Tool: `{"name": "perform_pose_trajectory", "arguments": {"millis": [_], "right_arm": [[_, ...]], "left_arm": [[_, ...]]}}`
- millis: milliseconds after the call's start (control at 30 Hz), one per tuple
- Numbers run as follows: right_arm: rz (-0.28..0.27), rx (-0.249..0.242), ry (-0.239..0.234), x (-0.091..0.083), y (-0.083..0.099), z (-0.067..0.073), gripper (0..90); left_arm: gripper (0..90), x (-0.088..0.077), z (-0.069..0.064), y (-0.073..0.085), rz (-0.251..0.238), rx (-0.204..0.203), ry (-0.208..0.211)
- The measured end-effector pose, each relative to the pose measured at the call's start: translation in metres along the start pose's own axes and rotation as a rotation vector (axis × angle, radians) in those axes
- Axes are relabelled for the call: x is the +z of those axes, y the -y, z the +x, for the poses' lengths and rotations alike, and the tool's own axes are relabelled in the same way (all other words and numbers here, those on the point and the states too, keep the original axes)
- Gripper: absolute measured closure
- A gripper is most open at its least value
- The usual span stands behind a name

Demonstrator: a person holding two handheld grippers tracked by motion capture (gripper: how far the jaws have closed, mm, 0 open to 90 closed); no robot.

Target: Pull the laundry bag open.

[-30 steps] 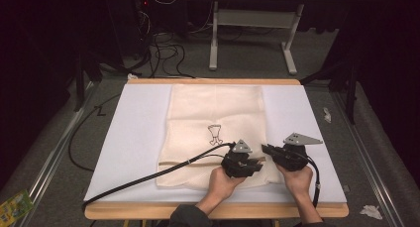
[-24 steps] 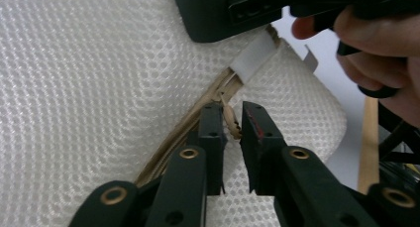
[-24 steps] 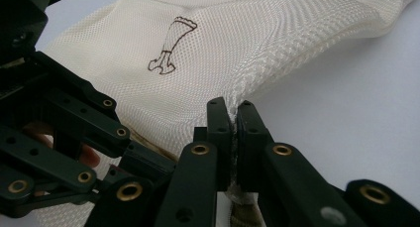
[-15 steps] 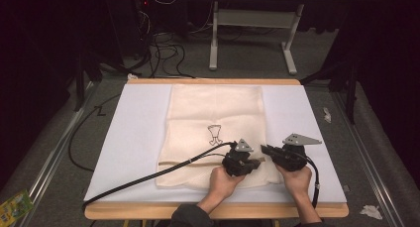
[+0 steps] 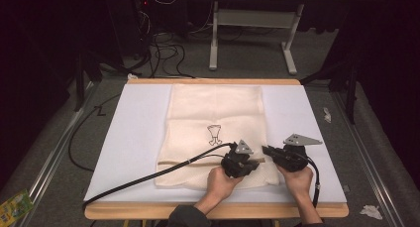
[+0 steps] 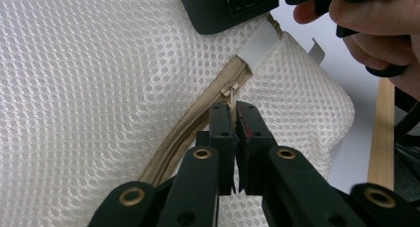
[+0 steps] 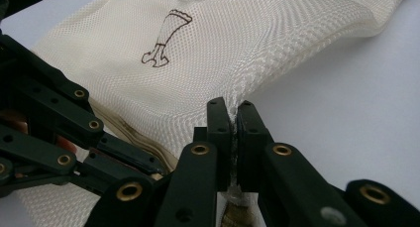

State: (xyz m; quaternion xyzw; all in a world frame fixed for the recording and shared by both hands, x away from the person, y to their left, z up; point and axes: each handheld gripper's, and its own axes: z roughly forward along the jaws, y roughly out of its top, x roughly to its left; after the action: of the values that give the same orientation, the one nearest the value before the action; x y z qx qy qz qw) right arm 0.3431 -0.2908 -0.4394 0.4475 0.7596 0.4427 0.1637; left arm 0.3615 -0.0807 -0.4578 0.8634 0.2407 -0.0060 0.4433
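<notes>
Now, at lower centre of the high view, your left gripper had just closed on the zipper pull of the mesh laundry bag. The zipper ran leftward from it, along the bag's near edge. Just right, your right gripper stood clamped on the bag's corner fabric, anchoring that end.

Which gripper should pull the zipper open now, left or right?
Left. The left gripper is shut on the zipper pull, while the right gripper pinches the mesh bag edge, best kept as the anchor.
</notes>
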Motion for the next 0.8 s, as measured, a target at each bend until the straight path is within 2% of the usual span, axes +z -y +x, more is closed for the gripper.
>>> {"name": "perform_pose_trajectory", "arguments": {"millis": [167, 267, 367, 433, 800], "right_arm": [[0.000, -0.001, 0.001, -0.001, 0.001, -0.002, 88.2], [-0.004, 0.015, -0.014, -0.001, 0.002, -0.005, 88.2], [-0.003, 0.013, -0.009, -0.002, 0.003, -0.005, 88.2], [-0.002, 0.025, -0.010, -0.002, 0.004, -0.007, 88.2], [-0.001, 0.028, -0.012, -0.001, 0.005, -0.007, 88.2]], "left_arm": [[86.9, -0.001, 0.002, -0.001, 0.002, 0.000, 0.007], [86.8, -0.001, 0.002, -0.001, 0.004, -0.004, 0.011], [86.8, -0.003, 0.002, 0.000, 0.011, 0.006, -0.001], [86.8, -0.004, 0.005, 0.001, 0.005, -0.010, 0.005], [86.8, -0.011, 0.007, 0.005, -0.001, -0.015, -0.003]]}}
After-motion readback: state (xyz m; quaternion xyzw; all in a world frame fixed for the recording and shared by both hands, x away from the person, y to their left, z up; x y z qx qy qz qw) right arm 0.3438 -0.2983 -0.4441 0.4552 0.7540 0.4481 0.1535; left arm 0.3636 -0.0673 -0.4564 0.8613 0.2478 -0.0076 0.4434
